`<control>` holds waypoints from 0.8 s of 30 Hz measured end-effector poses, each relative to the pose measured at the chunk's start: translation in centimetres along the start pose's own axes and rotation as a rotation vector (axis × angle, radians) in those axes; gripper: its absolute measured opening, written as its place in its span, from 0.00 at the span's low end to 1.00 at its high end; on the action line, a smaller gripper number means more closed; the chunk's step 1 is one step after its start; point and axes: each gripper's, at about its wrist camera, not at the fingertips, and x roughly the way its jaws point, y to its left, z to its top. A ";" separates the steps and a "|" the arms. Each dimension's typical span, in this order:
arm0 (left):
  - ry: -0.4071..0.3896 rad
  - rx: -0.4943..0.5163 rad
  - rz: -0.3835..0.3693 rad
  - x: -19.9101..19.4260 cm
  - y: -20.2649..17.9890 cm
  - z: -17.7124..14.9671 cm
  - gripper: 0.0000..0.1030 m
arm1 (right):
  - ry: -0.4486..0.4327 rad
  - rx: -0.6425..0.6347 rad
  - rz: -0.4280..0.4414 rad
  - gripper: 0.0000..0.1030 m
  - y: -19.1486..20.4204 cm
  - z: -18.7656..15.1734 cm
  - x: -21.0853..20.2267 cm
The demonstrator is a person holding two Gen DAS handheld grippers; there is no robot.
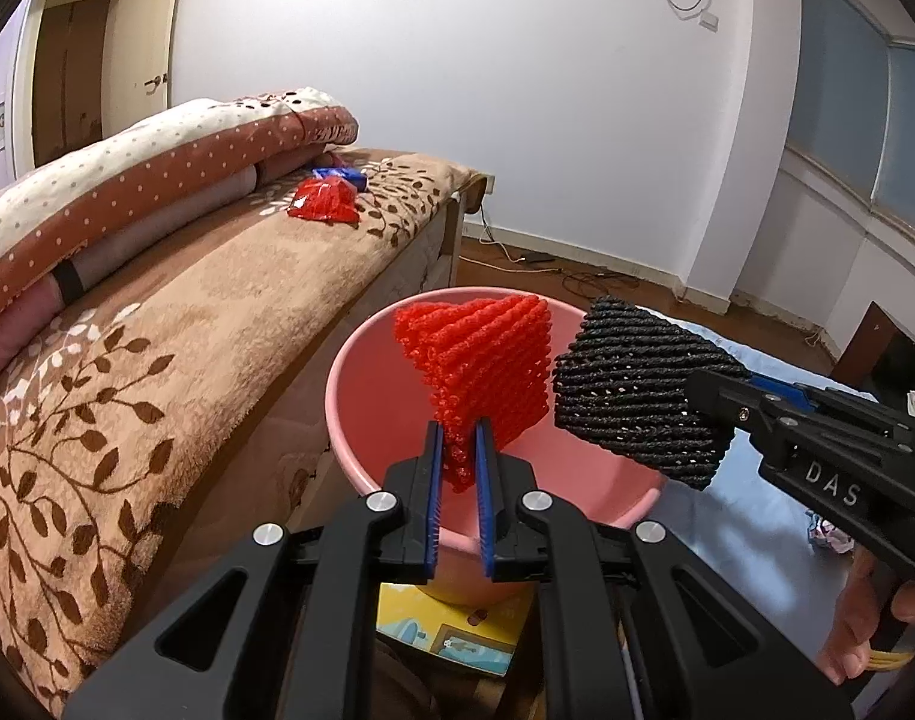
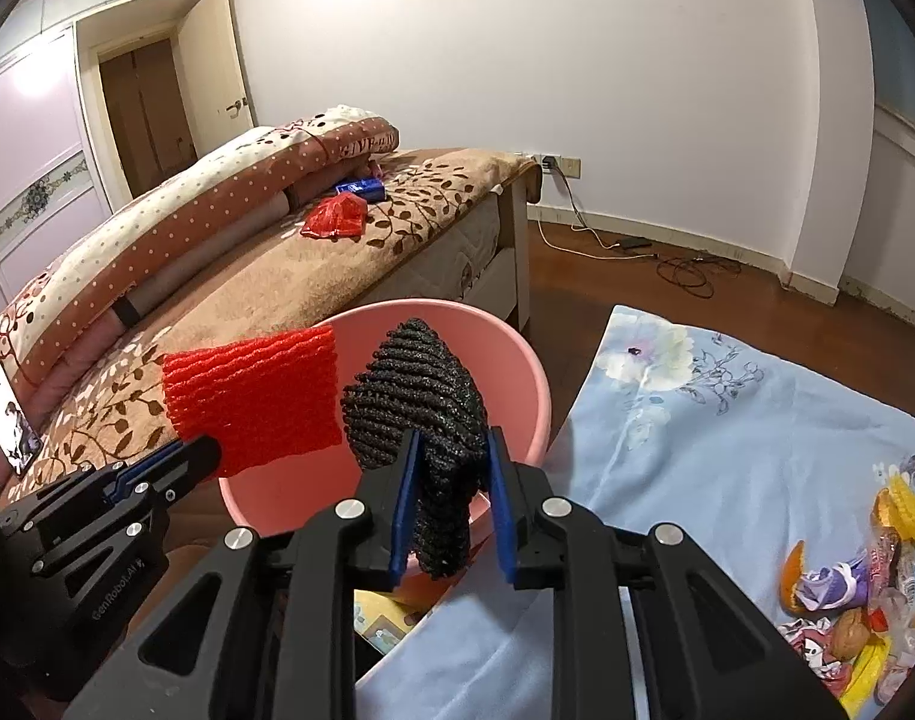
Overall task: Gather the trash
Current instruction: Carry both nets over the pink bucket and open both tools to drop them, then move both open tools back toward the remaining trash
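Note:
A pink bucket (image 1: 361, 396) stands between the bed and a blue sheet. My left gripper (image 1: 457, 429) is shut on the lower corner of a red foam net (image 1: 481, 360), which hangs over the bucket's mouth. My right gripper (image 2: 451, 444) is shut on a black foam net (image 2: 421, 384), also above the bucket (image 2: 520, 354). In the left wrist view the right gripper (image 1: 706, 411) comes in from the right with the black net (image 1: 631, 384). The right wrist view has the left gripper (image 2: 208, 450) at the left with the red net (image 2: 253, 402). The two nets hang side by side.
The bed with a brown leaf blanket (image 2: 361, 264) carries a red packet (image 2: 334, 216), a blue packet (image 2: 361, 187) and a rolled polka-dot quilt (image 2: 217, 192). A blue floral sheet (image 2: 697, 420) on the right holds a pile of wrappers (image 2: 859, 588). Cables (image 2: 685, 270) lie on the floor.

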 end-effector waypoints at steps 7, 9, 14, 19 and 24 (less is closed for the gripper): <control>0.013 0.001 0.006 0.6 0.2 -0.2 0.09 | 0.012 0.007 -0.001 0.23 -0.1 -0.3 0.7; 0.017 -0.003 0.005 0.7 0.2 -0.2 0.12 | 0.010 0.009 -0.002 0.24 -0.1 -0.3 0.7; 0.028 -0.005 -0.002 0.8 0.3 -0.2 0.24 | 0.000 0.012 0.003 0.36 -0.1 -0.3 0.6; 0.017 0.002 0.000 0.5 0.1 -0.3 0.32 | -0.002 0.019 0.006 0.37 -0.3 -0.3 0.3; 0.013 0.004 0.000 0.2 -0.1 -0.2 0.32 | -0.004 0.033 0.011 0.37 -0.7 -0.5 -0.2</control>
